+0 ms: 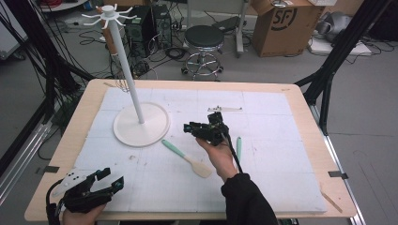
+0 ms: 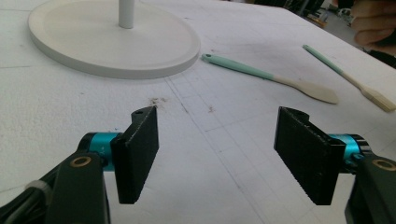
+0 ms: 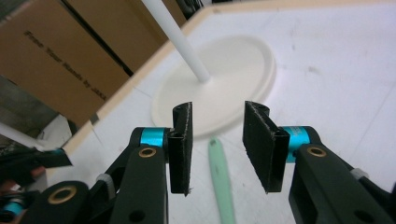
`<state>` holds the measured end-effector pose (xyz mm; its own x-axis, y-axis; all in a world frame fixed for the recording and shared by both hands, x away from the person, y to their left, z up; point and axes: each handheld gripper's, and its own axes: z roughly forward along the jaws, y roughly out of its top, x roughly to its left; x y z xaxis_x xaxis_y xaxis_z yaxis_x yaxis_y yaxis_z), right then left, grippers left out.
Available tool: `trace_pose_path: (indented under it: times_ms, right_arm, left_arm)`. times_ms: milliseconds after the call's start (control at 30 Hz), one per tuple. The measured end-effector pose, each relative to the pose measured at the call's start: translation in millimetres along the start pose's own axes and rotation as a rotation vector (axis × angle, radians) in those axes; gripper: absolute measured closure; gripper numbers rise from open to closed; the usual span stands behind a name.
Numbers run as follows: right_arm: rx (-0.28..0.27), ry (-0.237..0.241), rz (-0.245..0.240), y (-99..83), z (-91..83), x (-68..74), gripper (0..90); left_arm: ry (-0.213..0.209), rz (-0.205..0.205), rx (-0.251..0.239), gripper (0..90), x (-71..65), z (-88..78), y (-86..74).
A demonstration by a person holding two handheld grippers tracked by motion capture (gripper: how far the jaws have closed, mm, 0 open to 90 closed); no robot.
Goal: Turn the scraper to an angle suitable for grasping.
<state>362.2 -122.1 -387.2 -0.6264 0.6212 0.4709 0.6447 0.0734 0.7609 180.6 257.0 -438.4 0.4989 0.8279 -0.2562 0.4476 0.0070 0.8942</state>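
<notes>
Nothing is hung yet, judging by the bare hooks at the top of the rack (image 1: 109, 14) in the upper left of the high view: both utensils lie flat on the white mat (image 1: 281, 187). The spatula (image 1: 187, 158), mint handle and cream blade, lies at the centre of that view, just beside the lower right of the rack's round base (image 1: 155, 131) but apart from it. The second utensil, a brush (image 1: 239, 149) with the same mint handle, lies to the right of the right hand. The right gripper (image 1: 189, 127) sits above the middle of the frame with its jaws spread and empty; in the right gripper view the spatula's handle (image 3: 221, 179) runs up the lower centre between the two pads, beneath them and not touched, so the pick-up looks to be just starting. The left gripper (image 1: 112, 178) rests at the lower left of the high view near the table edge, its jaws also apart and holding nothing; its own view shows the spatula (image 2: 261, 77) and brush (image 2: 348, 77) far off in the upper right. Left to do, as I judge it: grasp the spatula, lift it and hang it on a hook, then do likewise with the brush.
</notes>
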Motion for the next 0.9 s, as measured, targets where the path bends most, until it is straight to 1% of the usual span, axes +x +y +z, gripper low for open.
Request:
trace_pose_path:
  times_ms: [33, 100, 133, 167, 233, 267, 300, 333, 433, 567, 600, 633, 767, 833, 900]
  right_arm:
    - [0.014, -0.004, 0.002, -2.2, 3.2, -0.6, 64.3]
    - [0.017, 0.0, 0.01, -7.1, 7.7, -2.3, 67.9]
    - [0.023, -0.003, 0.013, -9.2, 10.0, -3.2, 72.6]
    - [0.03, -0.007, 0.014, -11.2, 12.0, -4.4, 74.3]
    - [0.038, -0.005, 0.026, -14.2, 15.3, -6.2, 81.9]
    - [0.046, -0.008, 0.022, -15.1, 16.9, -7.0, 86.8]
    - [0.053, -0.017, 0.026, -15.8, 18.1, -6.9, 89.1]
    - [0.056, -0.013, 0.025, -16.4, 20.0, -7.7, 89.1]
    - [0.072, -0.031, 0.028, -18.7, 25.1, -7.2, 89.4]
    - [0.087, -0.019, 0.048, -21.9, 32.2, -8.9, 89.5]
    - [0.088, -0.014, 0.056, -22.7, 33.3, -9.3, 89.5]
    - [0.093, 0.004, 0.074, -24.0, 34.9, -10.3, 89.5]
    - [0.11, 0.029, 0.117, -28.3, 41.3, -12.0, 89.5]
    - [0.133, 0.027, 0.131, -30.6, 45.3, -12.7, 89.5]
    - [0.168, 0.033, 0.165, -34.2, 50.1, -16.2, 89.5]
  left_arm:
    - [0.0, 0.002, 0.001, 31.3, 0.0, 0.1, -0.1]
    - [0.0, 0.003, 0.001, 31.2, -0.1, 0.1, -0.1]
    - [-0.001, 0.004, -0.001, 31.2, -0.2, 0.0, -0.2]
    - [0.0, 0.002, -0.001, 31.2, -0.5, -0.1, -0.2]
    - [0.0, 0.001, -0.002, 31.2, -0.8, -0.2, -0.3]
    - [0.0, 0.003, 0.001, 31.3, -0.8, -0.4, -0.3]
    - [-0.002, 0.001, 0.002, 31.2, -1.1, -0.1, -0.5]
    - [-0.002, 0.004, 0.005, 31.2, -1.1, 0.2, -0.5]
    - [-0.006, 0.006, 0.005, 31.3, -1.9, 0.8, -0.5]
    - [-0.007, 0.005, 0.003, 31.2, -1.7, 0.8, -0.4]
    - [-0.008, 0.004, 0.002, 31.2, -1.7, 0.6, -0.3]
    - [-0.009, 0.004, 0.001, 31.3, -1.8, 0.5, -0.4]
    - [-0.012, 0.006, 0.0, 31.3, -2.0, 0.3, -0.3]
    - [-0.012, 0.006, 0.0, 31.3, -2.0, 0.2, -0.3]
    - [-0.012, 0.004, 0.0, 31.3, -2.1, 0.2, -0.3]
